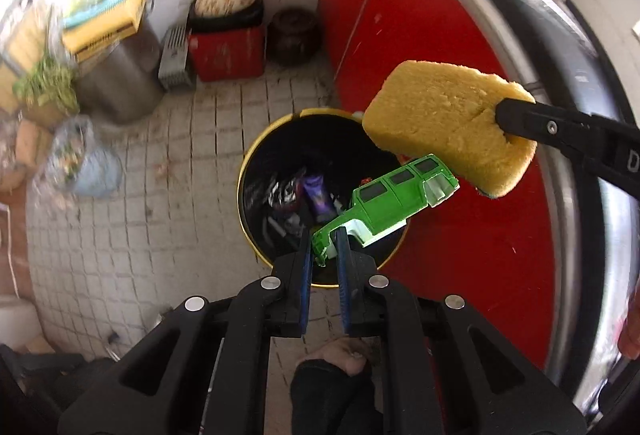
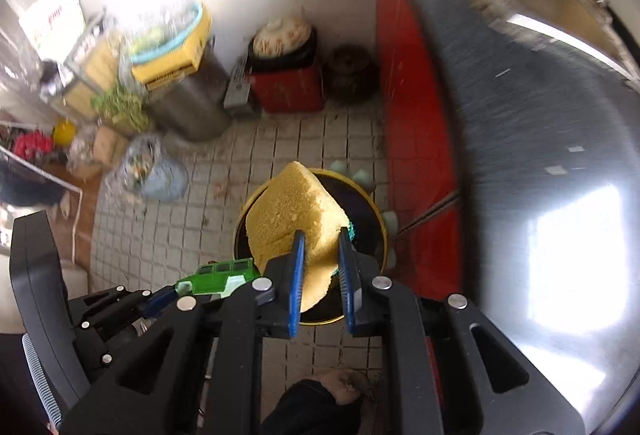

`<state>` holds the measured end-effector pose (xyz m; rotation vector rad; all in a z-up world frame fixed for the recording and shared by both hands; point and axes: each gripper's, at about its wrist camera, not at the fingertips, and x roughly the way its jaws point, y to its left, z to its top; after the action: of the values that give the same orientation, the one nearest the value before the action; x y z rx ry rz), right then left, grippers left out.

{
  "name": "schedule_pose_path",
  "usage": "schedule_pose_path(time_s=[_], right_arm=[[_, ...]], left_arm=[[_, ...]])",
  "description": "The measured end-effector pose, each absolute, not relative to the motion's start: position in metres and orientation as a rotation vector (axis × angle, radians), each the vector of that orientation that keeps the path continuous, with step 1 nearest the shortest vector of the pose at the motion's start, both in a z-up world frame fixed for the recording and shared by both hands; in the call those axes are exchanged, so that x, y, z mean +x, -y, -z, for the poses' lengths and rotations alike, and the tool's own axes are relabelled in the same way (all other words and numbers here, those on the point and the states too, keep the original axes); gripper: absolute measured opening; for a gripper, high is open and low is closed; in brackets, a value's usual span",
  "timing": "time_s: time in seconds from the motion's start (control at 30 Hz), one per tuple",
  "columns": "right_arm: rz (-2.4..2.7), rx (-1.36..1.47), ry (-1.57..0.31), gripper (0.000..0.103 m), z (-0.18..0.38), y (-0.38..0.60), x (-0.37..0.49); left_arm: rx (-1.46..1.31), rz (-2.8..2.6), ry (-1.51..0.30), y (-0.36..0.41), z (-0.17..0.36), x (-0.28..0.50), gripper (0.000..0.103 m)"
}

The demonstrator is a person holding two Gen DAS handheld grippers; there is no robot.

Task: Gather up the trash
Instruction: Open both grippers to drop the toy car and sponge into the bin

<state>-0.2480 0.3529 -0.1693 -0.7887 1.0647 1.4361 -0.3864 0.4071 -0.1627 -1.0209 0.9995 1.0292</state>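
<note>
1. Toy car [image 1: 390,197], a green body shell, hangs over the open bin [image 1: 256,155]; our left gripper [image 1: 325,249] has its blue fingers [image 1: 306,255] nearly closed on one end of it. Its long axis runs from the fingers up and to the right in the left wrist view, with the free end toward the sponge.
2. Our right gripper [image 2: 320,255] pinches one yellow sponge [image 2: 292,215] between fingers [image 2: 298,267] that stand partly apart, pressing a dent into the foam. The sponge's long axis points away from the gripper, over the bin's mouth.
3. We count one car, one sponge, one round bin with a yellow rim on the tiled floor [image 1: 140,195], just beside a red cabinet front [image 1: 420,55].
4. Inside the bin lie dark wrappers and a purple packet [image 1: 318,195]; we cannot tell how many pieces.
5. In the right wrist view the sponge hides most of the bin's opening, and the car [image 2: 218,277] shows only partly behind the gripper's frame.
6. Background clutter is blurred: a red box [image 1: 228,51], a metal can [image 1: 120,83], a bag [image 1: 80,163].
</note>
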Motion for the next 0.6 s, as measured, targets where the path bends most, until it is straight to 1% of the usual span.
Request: schedule_pose_path(time_s=[0.3, 0.4, 0.43, 0.47, 0.5, 0.53, 0.57, 0.6], right_arm=[[-1.401, -0.901, -1.098, 0.017, 0.253, -0.387, -0.261], [-1.397, -0.919, -1.09, 0.017, 0.265, -0.397, -0.264], [-1.404, -0.922, -1.082, 0.018, 0.266, -0.399, -0.265], [-1.416, -0.914, -1.081, 0.02, 0.265, -0.401, -0.266], [-1.429, -0.895, -1.08, 0.032, 0.261, -0.402, -0.267], [-1.436, -0.884, -1.072, 0.054, 0.255, -0.402, -0.269], [-1.446, -0.865, -1.056, 0.065, 0.247, -0.401, -0.27], [-1.453, -0.853, -1.038, 0.075, 0.239, -0.4, -0.271]], left_arm=[[-1.145, -1.034, -0.984, -0.428, 0.246, -0.398, 0.011], [-1.166, -1.038, -0.985, -0.433, 0.262, -0.396, 0.011], [-1.174, -1.034, -0.996, -0.436, 0.266, -0.394, 0.012], [-1.181, -1.036, -1.009, -0.437, 0.268, -0.394, 0.017], [-1.192, -1.033, -1.023, -0.438, 0.268, -0.393, 0.041], [-1.195, -1.037, -1.019, -0.438, 0.265, -0.396, 0.077], [-1.174, -1.061, -1.009, -0.436, 0.258, -0.398, 0.087], [-1.139, -1.088, -1.003, -0.433, 0.25, -0.402, 0.091]])
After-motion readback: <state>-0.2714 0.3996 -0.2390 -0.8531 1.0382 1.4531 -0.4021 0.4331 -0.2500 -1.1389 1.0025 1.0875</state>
